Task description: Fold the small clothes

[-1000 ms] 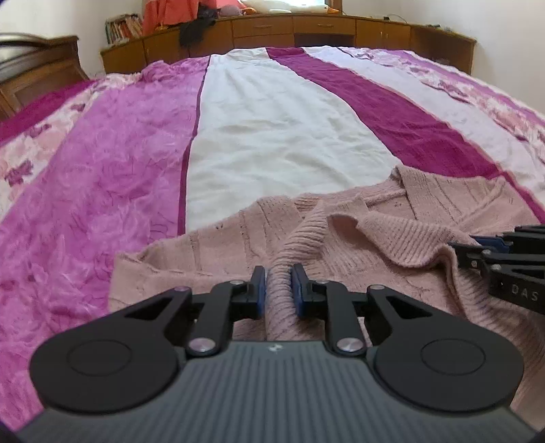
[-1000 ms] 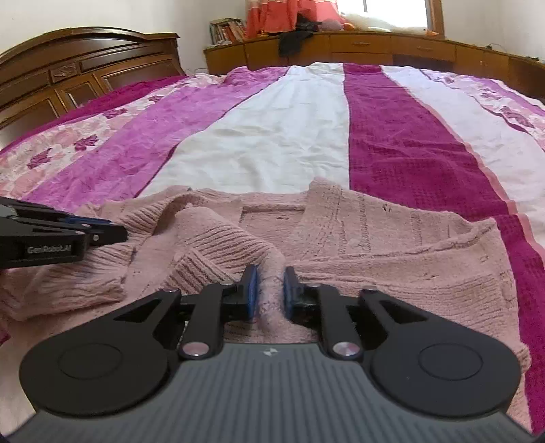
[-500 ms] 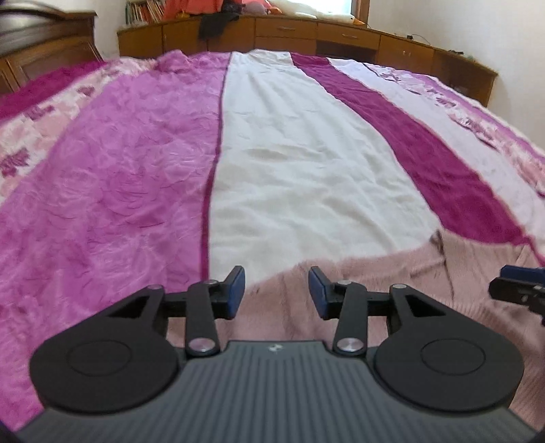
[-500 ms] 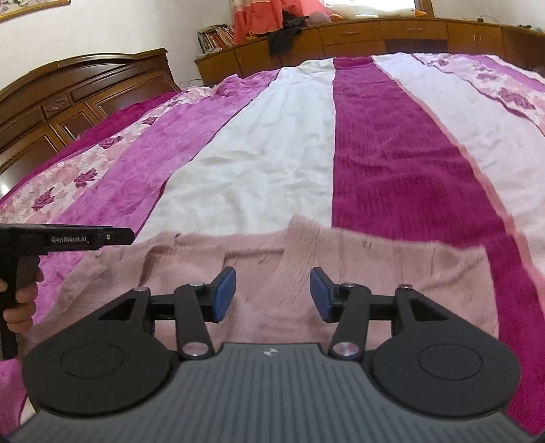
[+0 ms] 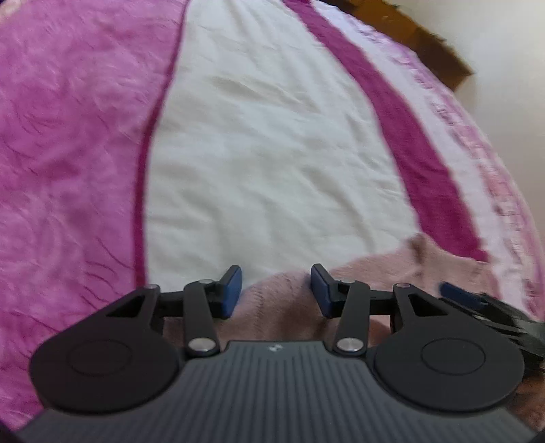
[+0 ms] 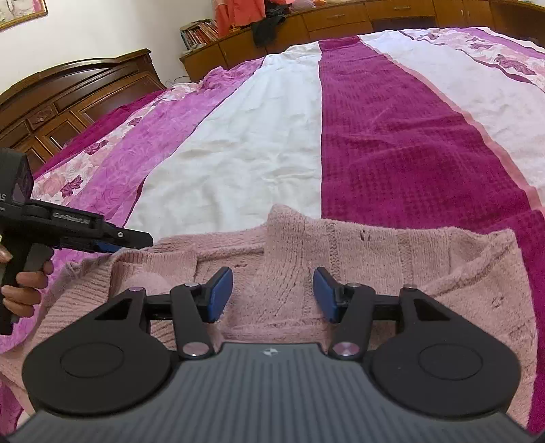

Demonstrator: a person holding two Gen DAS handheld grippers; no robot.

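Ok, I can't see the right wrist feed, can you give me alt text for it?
A pink knit sweater lies spread on a striped magenta and white bedspread, with the right gripper above it, jaws open and empty. At the left edge, a hand holds the left gripper by the sweater's corner; a wooden headboard stands beyond.

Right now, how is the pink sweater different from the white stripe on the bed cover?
The pink sweater is fuzzy ribbed knit; the white stripe is smooth cloth with small creases. The sweater is a separate garment lying near the bed's edge, partly across the stripe's near end; the stripe is part of the cover and runs far toward the wooden cabinets. The sweater has folds and raised edges; the stripe lies flat. Both are soft fabric on the bed.
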